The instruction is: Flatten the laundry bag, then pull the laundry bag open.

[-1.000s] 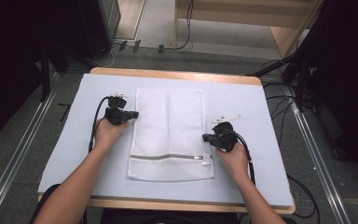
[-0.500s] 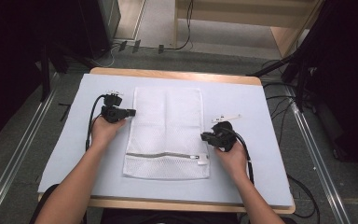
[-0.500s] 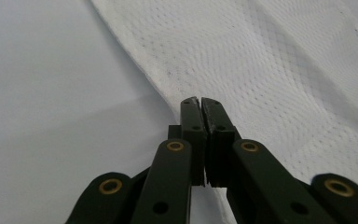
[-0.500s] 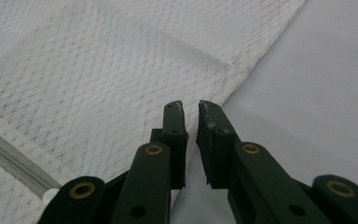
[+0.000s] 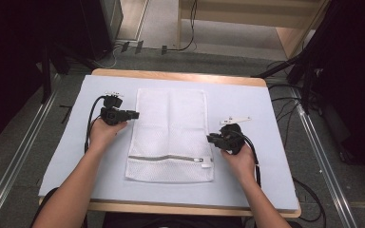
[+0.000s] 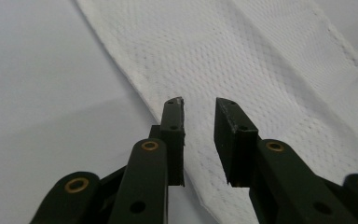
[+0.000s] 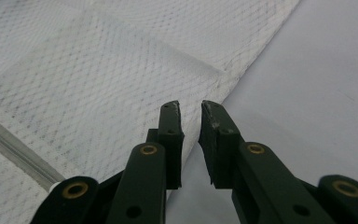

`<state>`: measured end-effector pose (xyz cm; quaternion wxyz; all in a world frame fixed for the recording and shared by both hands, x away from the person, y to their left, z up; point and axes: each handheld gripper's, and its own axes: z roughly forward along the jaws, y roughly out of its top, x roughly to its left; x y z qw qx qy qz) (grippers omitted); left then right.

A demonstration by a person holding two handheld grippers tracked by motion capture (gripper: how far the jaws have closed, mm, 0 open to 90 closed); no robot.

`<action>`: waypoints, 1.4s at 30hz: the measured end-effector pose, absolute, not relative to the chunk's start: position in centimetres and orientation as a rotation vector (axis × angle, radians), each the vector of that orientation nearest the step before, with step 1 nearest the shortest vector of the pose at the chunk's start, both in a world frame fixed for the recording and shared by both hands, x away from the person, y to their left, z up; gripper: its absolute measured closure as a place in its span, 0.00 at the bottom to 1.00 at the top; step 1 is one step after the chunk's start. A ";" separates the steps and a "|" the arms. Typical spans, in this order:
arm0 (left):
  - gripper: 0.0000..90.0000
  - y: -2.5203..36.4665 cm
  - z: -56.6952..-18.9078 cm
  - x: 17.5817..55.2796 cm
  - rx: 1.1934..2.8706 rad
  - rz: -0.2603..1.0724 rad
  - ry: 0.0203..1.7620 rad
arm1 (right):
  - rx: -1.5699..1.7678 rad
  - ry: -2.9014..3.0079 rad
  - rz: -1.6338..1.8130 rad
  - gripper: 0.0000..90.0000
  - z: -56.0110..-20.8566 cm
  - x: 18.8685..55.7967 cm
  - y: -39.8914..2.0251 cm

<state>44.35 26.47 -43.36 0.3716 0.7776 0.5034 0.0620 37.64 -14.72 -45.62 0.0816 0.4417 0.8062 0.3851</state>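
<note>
- The person's left forearm [image 5: 78,178] came in from the near edge, angled inward.
- The black two-jaw left gripper [image 5: 134,114] lay level, pointing right; its jaws had just been opening and stood parted with nothing pinched.
- The right forearm [image 5: 261,204] angled inward too.
- The black two-jaw right gripper [image 5: 210,138] pointed left, its jaws slightly apart, having just opened.

I find bare pale blue mat [image 5: 247,107] around the flat white mesh zip bag [image 5: 171,123]; nothing upright blocks my approach.
</note>
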 end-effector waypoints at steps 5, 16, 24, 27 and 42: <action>0.72 26.2 -42.7 43.8 2.008 0.132 1.264 | 1.312 2.411 1.195 0.84 -45.2 37.1 -15.1; 0.59 25.2 -41.8 42.6 2.026 0.081 1.197 | 1.269 2.434 1.259 0.73 -45.3 35.4 -15.6; 0.57 23.9 -41.5 41.5 2.076 0.062 1.130 | 1.228 2.456 1.271 0.70 -45.5 34.5 -15.8; 0.55 23.1 -41.3 40.8 2.085 0.061 1.101 | 1.230 2.466 1.266 0.71 -45.5 34.3 -15.7; 0.54 19.1 -40.7 38.0 2.138 0.041 0.960 | 1.233 2.510 1.256 0.92 -45.3 33.6 -15.3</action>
